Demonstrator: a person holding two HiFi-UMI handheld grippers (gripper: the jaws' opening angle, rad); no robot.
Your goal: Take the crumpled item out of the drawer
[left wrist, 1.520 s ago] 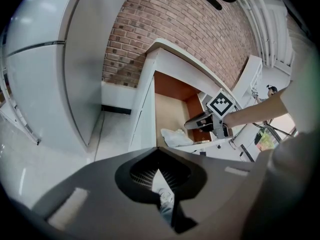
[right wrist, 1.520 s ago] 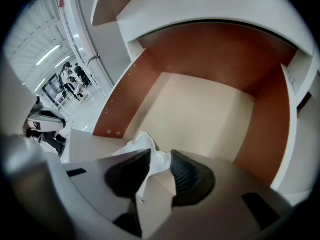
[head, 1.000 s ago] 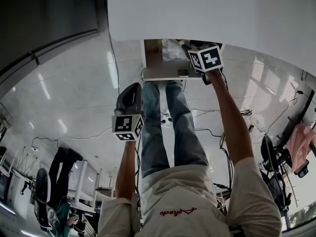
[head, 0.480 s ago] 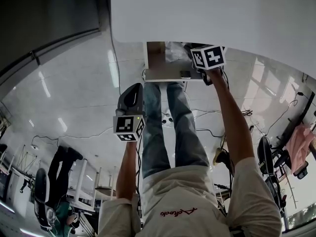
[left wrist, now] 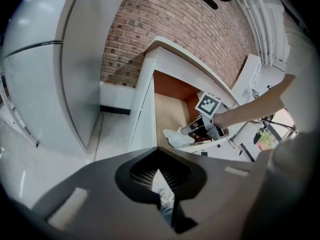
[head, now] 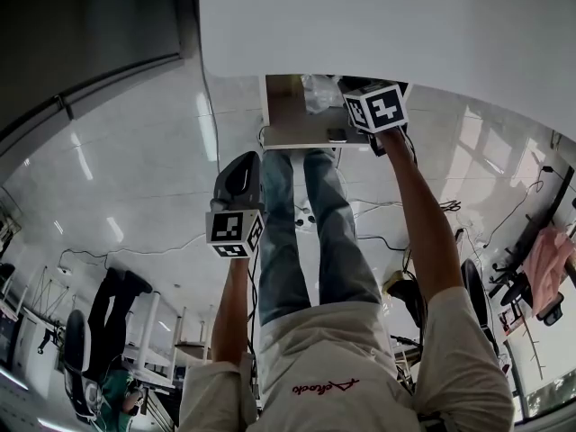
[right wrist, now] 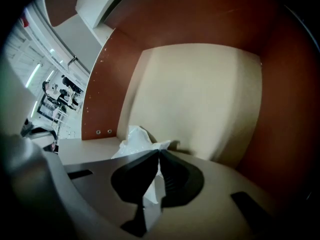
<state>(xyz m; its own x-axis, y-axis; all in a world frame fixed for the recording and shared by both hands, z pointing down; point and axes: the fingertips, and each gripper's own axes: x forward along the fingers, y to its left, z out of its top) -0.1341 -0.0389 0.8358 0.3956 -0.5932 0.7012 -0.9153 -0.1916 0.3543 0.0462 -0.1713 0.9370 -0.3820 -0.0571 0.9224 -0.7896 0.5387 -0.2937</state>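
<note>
The drawer (head: 297,139) stands pulled out of a white cabinet, with brown inner walls and a pale floor (right wrist: 200,94). A white crumpled item (right wrist: 137,140) lies near the drawer's front edge. My right gripper (right wrist: 159,151) reaches down into the drawer. Its jaws have just been closing and are now shut on a fold of the crumpled item, and white material shows between them. In the head view its marker cube (head: 375,108) hides the jaws. My left gripper (head: 245,157) hangs in front of the drawer, apart from it, shut and holding nothing. The left gripper view shows the item (left wrist: 177,137) under the right gripper (left wrist: 194,130).
The white cabinet top (head: 378,16) fills the upper head view. A brick wall (left wrist: 165,29) rises behind the cabinet, with a tall white panel (left wrist: 45,84) to its left. Cables (head: 378,210) trail on the tiled floor beside my legs (head: 288,241). Another person (head: 112,331) stands at the far left.
Both hands hold their places at the drawer. The head view shows no other clear difference, since the marker cube covers the right jaws.
</note>
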